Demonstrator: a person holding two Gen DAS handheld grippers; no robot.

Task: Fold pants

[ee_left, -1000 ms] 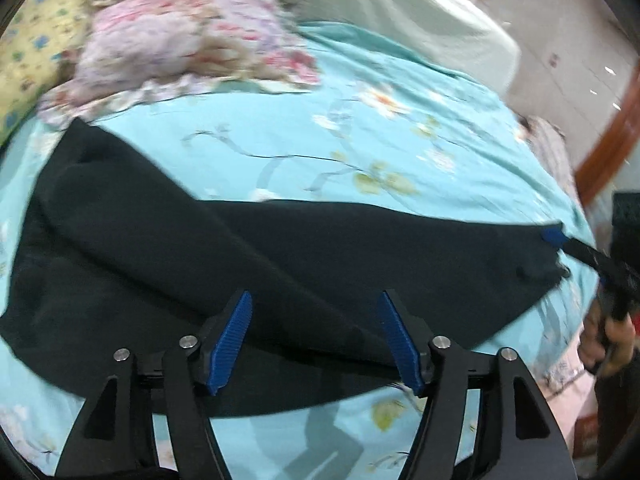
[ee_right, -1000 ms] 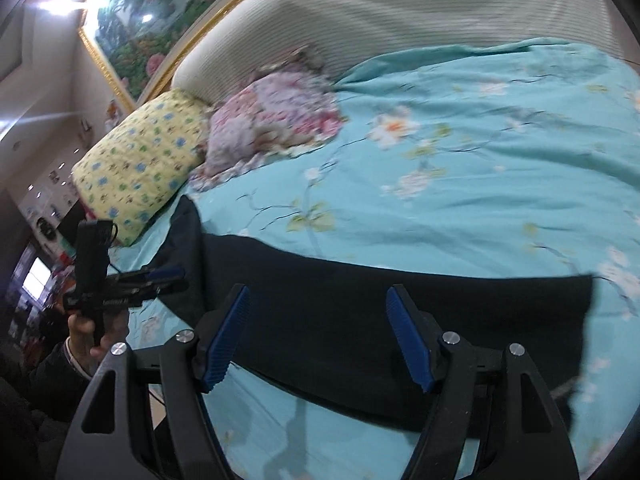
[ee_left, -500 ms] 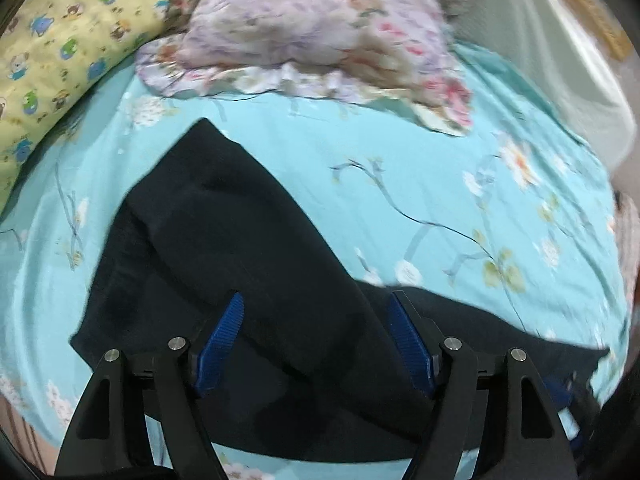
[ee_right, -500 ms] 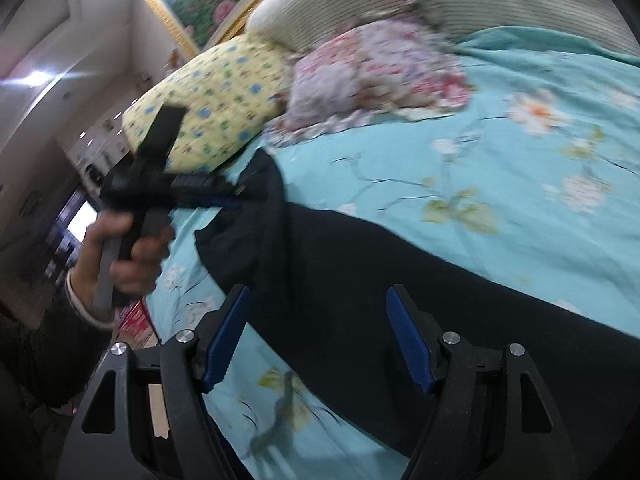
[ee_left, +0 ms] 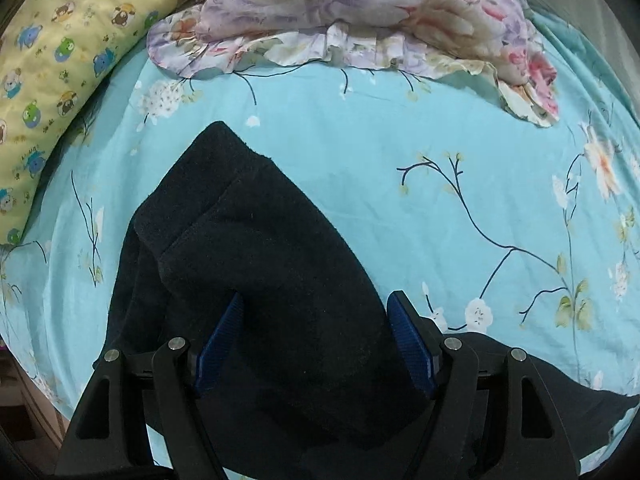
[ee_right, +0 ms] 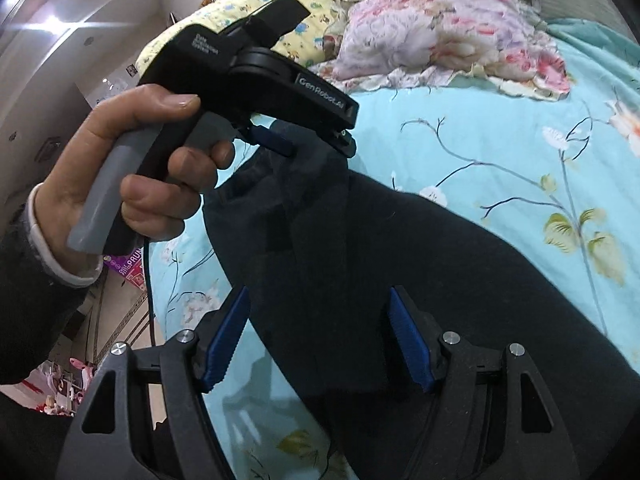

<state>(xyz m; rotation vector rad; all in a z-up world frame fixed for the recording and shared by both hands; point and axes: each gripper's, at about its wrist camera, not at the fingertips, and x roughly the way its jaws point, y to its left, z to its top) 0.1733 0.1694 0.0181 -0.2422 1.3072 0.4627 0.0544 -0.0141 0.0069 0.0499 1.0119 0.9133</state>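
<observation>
The dark navy pants (ee_left: 272,264) lie on the light blue floral bedsheet (ee_left: 400,184), one end bunched toward the pillows. My left gripper (ee_left: 316,340) is open, its blue pads on either side of the fabric, low over the pants. My right gripper (ee_right: 320,340) is open too, over the pants (ee_right: 420,280). In the right wrist view a hand holds the left gripper (ee_right: 316,144) just above the pants' bunched end. I cannot tell whether the pads touch the cloth.
A yellow cartoon-print pillow (ee_left: 60,64) and a pink floral pillow (ee_left: 380,12) lie at the head of the bed. The bed's edge and the floor (ee_right: 112,320) show on the left of the right wrist view.
Both grippers have moved along the pants toward the pillow end. The left gripper now sits lower and closer to the bunched end, and the right gripper has come up close beside it.
</observation>
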